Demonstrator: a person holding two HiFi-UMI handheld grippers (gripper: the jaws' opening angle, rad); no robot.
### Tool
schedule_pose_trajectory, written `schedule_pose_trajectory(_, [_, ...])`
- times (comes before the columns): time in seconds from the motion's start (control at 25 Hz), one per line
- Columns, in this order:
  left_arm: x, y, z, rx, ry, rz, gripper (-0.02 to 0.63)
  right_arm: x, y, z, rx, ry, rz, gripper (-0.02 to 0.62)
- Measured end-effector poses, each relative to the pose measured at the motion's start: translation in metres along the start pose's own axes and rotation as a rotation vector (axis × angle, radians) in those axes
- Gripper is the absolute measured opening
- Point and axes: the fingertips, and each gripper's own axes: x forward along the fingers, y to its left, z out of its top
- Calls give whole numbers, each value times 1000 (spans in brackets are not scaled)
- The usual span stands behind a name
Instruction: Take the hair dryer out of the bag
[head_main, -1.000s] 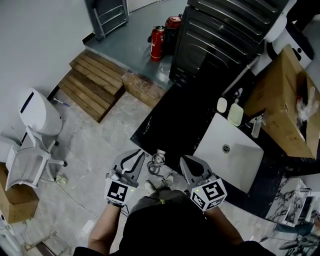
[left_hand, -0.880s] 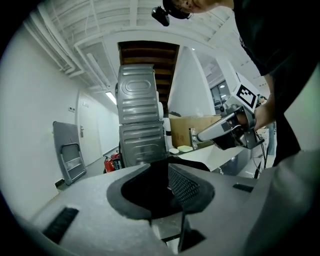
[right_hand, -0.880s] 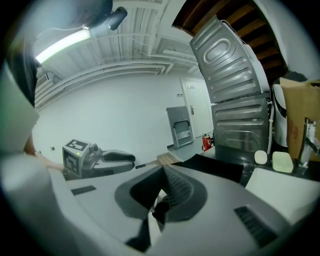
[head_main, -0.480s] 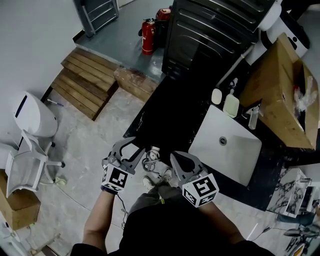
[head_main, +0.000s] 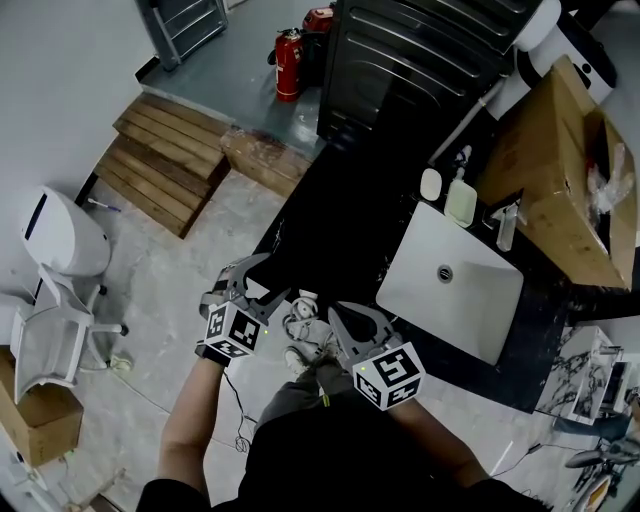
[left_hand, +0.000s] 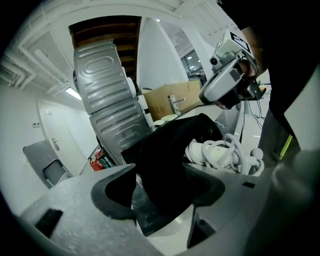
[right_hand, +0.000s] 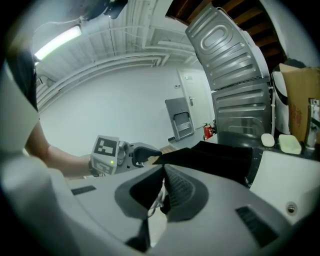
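White dryer (head_main: 300, 325) — beside right gripper (head_main: 334, 309) (clamped)

Bright, even; ceiling strip light (right_hand: 57, 42) glares; fisheye warp w/ dark corners.

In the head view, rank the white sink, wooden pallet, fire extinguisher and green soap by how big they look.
1-2. white sink and wooden pallet look about alike, so no ranking between them.
3. fire extinguisher
4. green soap
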Motion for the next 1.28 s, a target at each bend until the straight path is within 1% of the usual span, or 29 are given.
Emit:
schedule_pose_trajectory(0.16, [12,7,-4,-29,4,-15,276,6,3,-6,16,9,5,14])
schedule_pose_trajectory(0.28, [21,9,-6,-28,5,-26,275,10,4,-11,29,18,5,15])
schedule_pose_trajectory(0.32, [22,11,-4,-28,-3,-21,251,11,4,-13,35,22,4,15])
schedule_pose_trajectory(0.36, [22,14,-2,-31,-12,-13,162,13,4,-14,42,25,3,17])
schedule_pose_trajectory(0.4, [23,17,0,-34,-19,-7,108,15,4,-16,48,30,2,22])
schedule_pose_trajectory(0.48, [23,21,4,-36,-22,-4,68,19,5,-19,49,42,-2,43])
schedule_pose_trajectory(0.56, [23,23,8,-34,-21,-3,51,23,5,-23,44,53,-7,62])
schedule_pose_trajectory(0.72, [21,25,18,-23,-33,5,38,31,8,-29,40,71,-15,94])
schedule_pose_trajectory(0.84, [18,26,26,-15,-52,11,34,41,8,-34,40,91,-36,141])
schedule_pose_trajectory(1.0, [12,27,38,14,-85,27,32,55,0,-40,17,126,-116,219])
schedule_pose_trajectory(1.28, [0,26,46,21,-129,53,29,73,-14,-41,62,137,-244,276])
